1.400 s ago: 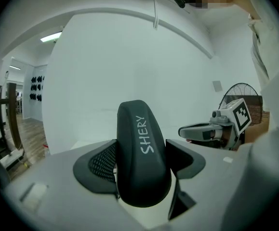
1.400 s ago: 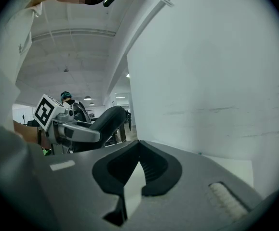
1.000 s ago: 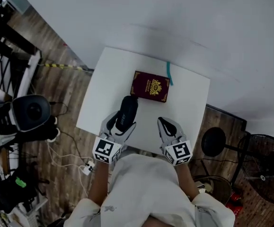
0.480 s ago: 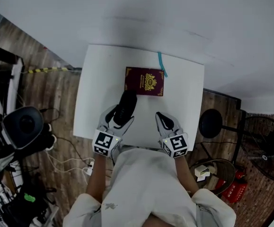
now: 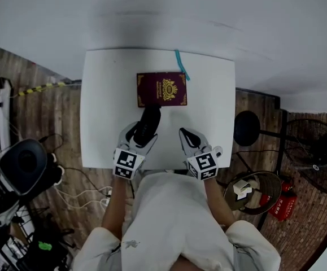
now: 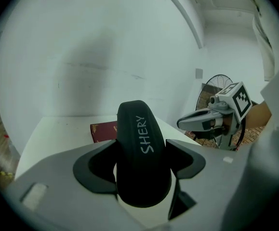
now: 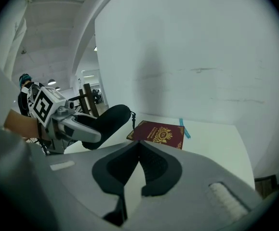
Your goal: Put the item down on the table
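Both hands have come lower toward the desk (image 5: 98, 123). Our left fingers (image 6: 93, 167) squeeze the black case (image 6: 141, 153) over it, near the red book (image 5: 161, 88). Our right fingers (image 7: 161, 170) are closed and empty. We still must set the case down.

A red book (image 5: 161, 89) with a gold crest lies flat, cover up, on the white table (image 5: 101, 95). A thin teal strip (image 5: 181, 65) lies at the book's far right corner. On the person's side of the book, the left gripper (image 5: 140, 139) holds a black case (image 5: 147, 124) between its jaws. The case's far end reaches the book's near edge; whether they touch is unclear. The right gripper (image 5: 184, 135), near the book's right half, has its jaws drawn together with nothing between them. A fan (image 5: 320, 151) stands well right of the book on the wooden floor (image 5: 56, 123).
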{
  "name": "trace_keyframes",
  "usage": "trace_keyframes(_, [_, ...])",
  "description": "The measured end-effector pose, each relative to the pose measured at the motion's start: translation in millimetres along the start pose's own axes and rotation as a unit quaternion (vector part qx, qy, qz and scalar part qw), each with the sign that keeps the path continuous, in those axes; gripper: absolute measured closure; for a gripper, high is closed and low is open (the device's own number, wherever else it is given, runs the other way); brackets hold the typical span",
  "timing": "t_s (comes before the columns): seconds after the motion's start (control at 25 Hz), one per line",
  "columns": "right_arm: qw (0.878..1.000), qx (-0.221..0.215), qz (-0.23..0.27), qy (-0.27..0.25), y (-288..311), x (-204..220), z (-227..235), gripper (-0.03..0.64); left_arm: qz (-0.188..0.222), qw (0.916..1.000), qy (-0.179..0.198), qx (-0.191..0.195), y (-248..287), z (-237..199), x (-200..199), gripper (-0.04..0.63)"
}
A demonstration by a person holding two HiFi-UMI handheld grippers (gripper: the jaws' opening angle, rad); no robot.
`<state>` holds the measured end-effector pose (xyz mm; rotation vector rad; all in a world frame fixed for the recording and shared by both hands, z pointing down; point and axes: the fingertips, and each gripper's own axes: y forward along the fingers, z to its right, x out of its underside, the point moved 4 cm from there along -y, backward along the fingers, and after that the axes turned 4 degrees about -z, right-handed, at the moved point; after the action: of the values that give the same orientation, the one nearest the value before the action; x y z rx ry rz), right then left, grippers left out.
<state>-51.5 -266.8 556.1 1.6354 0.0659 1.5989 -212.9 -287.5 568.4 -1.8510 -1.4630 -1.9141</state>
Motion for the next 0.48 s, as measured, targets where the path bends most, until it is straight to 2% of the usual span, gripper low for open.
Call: trace_keyframes(0.48, [0.999, -0.028, -0.025, 0.006, 24.1, 31.1, 10.2, 0.609, -0.049, 0.9974, -0.035, -0.04, 27.4, 0.0, 37.0, 0.258])
